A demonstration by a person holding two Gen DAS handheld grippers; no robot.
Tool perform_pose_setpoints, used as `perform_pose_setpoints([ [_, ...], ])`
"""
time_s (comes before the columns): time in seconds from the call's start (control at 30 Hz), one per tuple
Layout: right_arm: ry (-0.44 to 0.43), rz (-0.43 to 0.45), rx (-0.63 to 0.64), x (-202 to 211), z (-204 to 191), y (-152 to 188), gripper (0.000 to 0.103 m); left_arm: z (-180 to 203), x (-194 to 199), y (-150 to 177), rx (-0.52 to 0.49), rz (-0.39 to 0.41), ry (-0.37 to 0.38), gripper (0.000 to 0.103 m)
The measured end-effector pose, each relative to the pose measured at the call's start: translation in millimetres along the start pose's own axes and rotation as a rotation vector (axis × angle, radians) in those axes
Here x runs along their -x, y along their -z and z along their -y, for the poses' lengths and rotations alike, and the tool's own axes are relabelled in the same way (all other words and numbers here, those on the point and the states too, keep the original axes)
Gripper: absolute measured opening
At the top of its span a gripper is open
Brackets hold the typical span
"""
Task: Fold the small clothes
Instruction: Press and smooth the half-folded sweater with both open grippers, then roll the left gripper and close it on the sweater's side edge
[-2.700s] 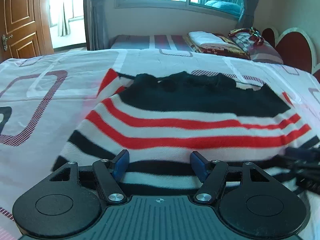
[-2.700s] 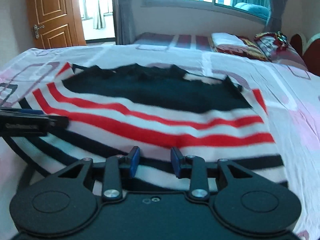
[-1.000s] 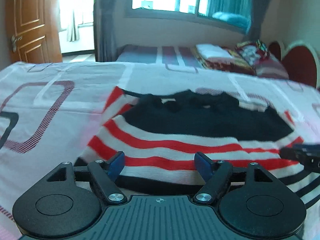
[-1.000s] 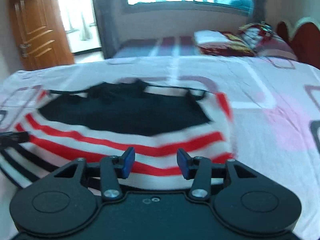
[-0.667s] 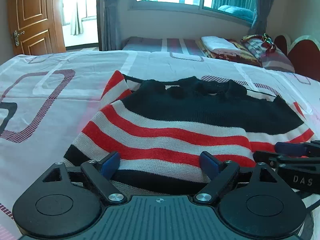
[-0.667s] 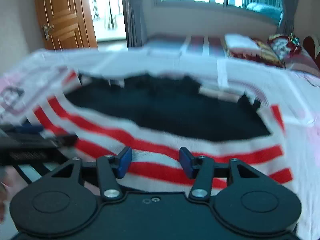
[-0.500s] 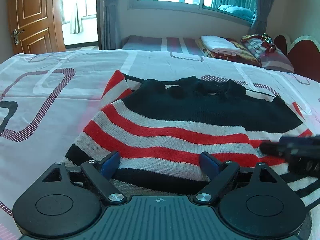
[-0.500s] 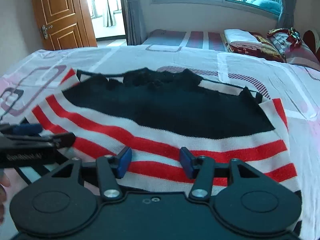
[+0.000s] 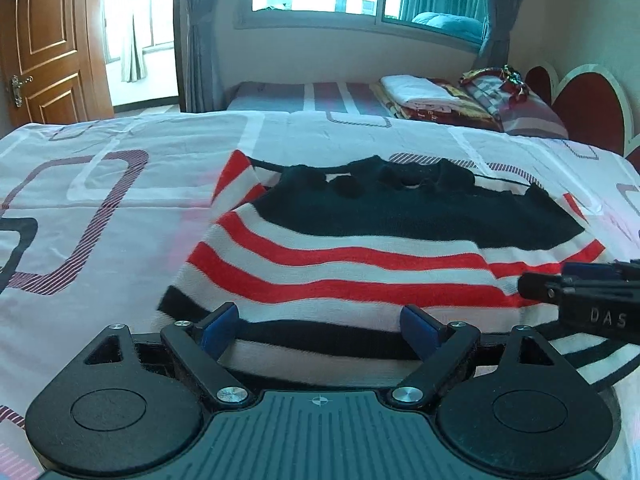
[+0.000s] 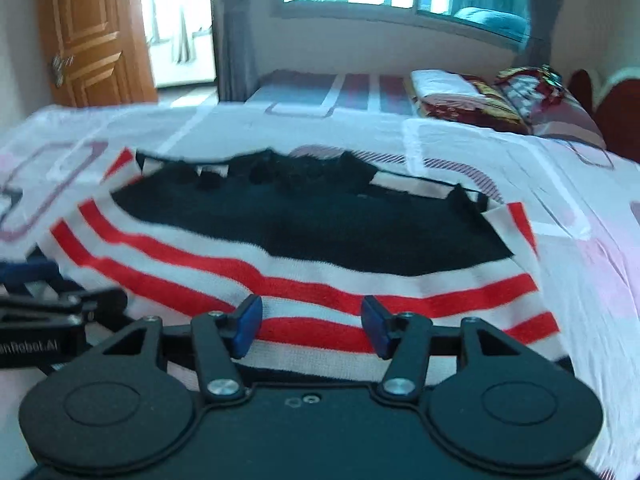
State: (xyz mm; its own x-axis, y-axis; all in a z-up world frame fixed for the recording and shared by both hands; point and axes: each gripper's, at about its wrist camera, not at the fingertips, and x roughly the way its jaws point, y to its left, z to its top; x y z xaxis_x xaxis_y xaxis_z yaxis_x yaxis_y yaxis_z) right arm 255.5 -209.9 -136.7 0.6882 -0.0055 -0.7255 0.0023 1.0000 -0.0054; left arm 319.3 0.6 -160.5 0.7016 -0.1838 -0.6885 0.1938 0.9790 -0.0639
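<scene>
A small knit sweater [image 9: 360, 256] with a black top and red, white and black stripes lies flat on the bed, also in the right wrist view [image 10: 304, 248]. My left gripper [image 9: 320, 330] is open and empty, hovering over the sweater's near left hem. My right gripper [image 10: 310, 326] is open and empty over the near right hem. The right gripper shows at the right edge of the left wrist view [image 9: 580, 292]; the left gripper shows at the left edge of the right wrist view [image 10: 52, 304].
The bed sheet [image 9: 100, 216] is white with pink and dark rectangle prints. Folded bedding and pillows [image 9: 452, 100] lie on a second bed behind. A red headboard [image 9: 580, 108] stands at the right, a wooden door [image 9: 44, 40] at the left.
Both grippers opened wider and pulled back toward the sweater's near hem. The right wrist view swung left and right and is slightly blurred now. The sweater lies as before.
</scene>
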Motion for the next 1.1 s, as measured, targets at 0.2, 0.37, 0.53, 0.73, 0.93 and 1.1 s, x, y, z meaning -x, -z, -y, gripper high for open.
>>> perform_pose_setpoints([
  [0.2,0.029,-0.040,0.009,-4,-3,10,0.054,-8,12,7,-0.004,-0.010,0.031,0.087],
  [0.37,-0.014,0.011,-0.034,19,0,11,0.055,-25,37,25,0.111,-0.039,0.093,0.087],
  [0.53,-0.026,0.018,-0.024,28,-3,15,0.055,-38,42,48,0.209,-0.096,0.116,0.087],
  [0.73,-0.038,-0.012,-0.019,23,-11,23,0.055,-50,32,64,0.343,-0.127,0.171,0.087],
  [0.93,-0.046,-0.011,-0.019,22,-13,26,0.055,-58,16,62,0.451,-0.076,0.204,0.087],
  [1.1,-0.050,-0.002,-0.014,20,-11,27,0.056,-62,1,57,0.545,-0.029,0.233,0.087],
])
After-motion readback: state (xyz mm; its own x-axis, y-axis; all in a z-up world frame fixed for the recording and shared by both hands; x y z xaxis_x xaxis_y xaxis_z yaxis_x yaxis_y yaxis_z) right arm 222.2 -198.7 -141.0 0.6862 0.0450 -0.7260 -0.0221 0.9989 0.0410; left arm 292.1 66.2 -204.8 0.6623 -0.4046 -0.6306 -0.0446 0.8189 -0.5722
